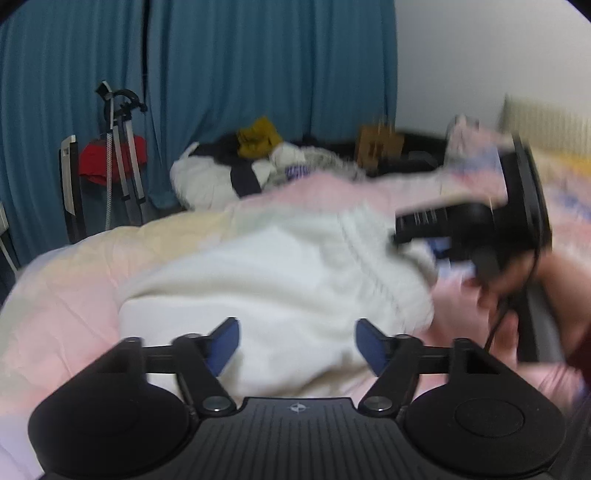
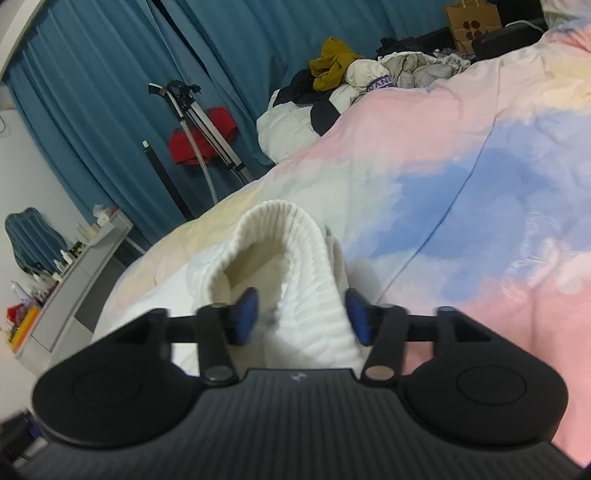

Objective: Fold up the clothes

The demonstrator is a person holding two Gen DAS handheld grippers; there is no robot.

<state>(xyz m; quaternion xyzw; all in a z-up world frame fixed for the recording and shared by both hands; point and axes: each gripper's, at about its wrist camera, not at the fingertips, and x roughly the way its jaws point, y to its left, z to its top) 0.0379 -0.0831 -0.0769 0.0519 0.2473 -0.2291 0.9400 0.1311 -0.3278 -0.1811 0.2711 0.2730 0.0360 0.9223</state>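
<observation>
Lying low in the left wrist frame, just ahead of the left gripper (image 1: 297, 345): a white sweater (image 1: 273, 284), soft, thick and rumpled, spreading across the middle of the picture. Standing released, the jaws of that gripper, blue pads apart, nothing between them. Showing at the right edge, blurred, the right gripper (image 1: 402, 229) in a hand (image 1: 517, 288), black and ribbed along its body.

Rising between the blue pads in the lower middle of the right wrist frame: the sweater's (image 2: 295, 258) ribbed knit band, curling into an open loop with a smoother cream lining inside. Sitting spread on either side of the band, the jaws of the right gripper (image 2: 301, 315), not clenched on it; touching or not, cannot tell.

Stretching beneath everything, a smooth quilt (image 2: 480, 177) printed in cloudy pink, blue and pale yellow.

Heaping at the far edge of the bed, in the upper middle, a pile of clothes (image 2: 354, 85): crumpled white fabric, dark pieces, a mustard-yellow one on top, and a purple band with white letters, "WAN" readable, the rest unclear.

Hanging behind, pleated teal curtains (image 2: 240, 44); standing before them at upper left, a metal-poled stand (image 2: 207, 125) with a red cloth (image 2: 184, 146) draped on it. Resting at upper right, a brown paper bag (image 2: 472, 20) with dark round spots.
</observation>
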